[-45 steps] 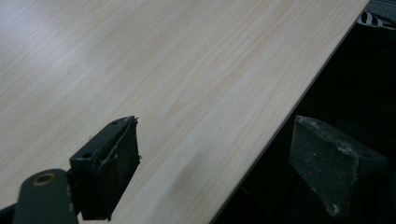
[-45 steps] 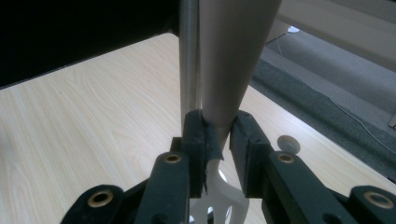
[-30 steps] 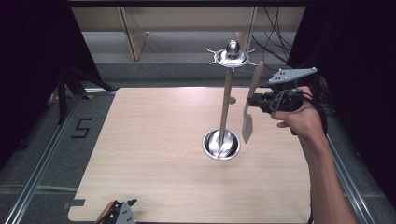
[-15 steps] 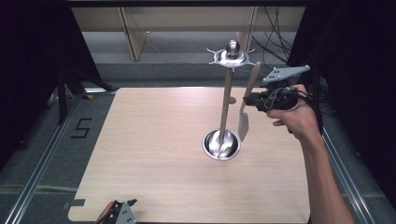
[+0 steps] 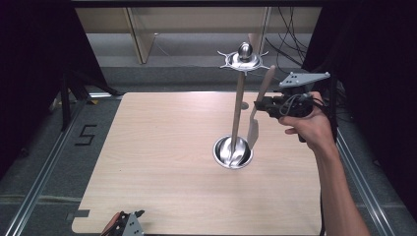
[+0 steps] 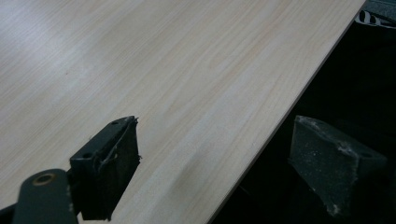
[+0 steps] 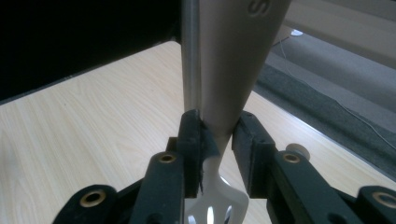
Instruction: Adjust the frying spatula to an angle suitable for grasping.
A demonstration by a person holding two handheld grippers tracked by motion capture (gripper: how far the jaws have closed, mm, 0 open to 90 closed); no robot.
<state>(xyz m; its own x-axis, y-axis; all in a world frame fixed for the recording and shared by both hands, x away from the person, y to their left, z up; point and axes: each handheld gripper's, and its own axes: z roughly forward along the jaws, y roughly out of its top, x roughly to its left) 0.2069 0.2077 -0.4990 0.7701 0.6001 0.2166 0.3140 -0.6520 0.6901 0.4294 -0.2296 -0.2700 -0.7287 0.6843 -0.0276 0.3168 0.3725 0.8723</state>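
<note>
Left gripper (image 5: 129,222) sits at the counter's (image 5: 162,147) near edge, fingers (image 6: 109,172) spread wide, nothing between them. Floor mark "5" (image 5: 85,134) left of the counter. Mid-counter: steel rack (image 5: 238,105), pole upright in a round base. Spatula (image 5: 255,115) hangs just right of the pole, blade down. Right gripper (image 5: 259,104) fingers (image 7: 194,149) have just been opening; spatula neck sits between them, gap at one pad. Handle shows an "S" (image 7: 259,5).
</note>
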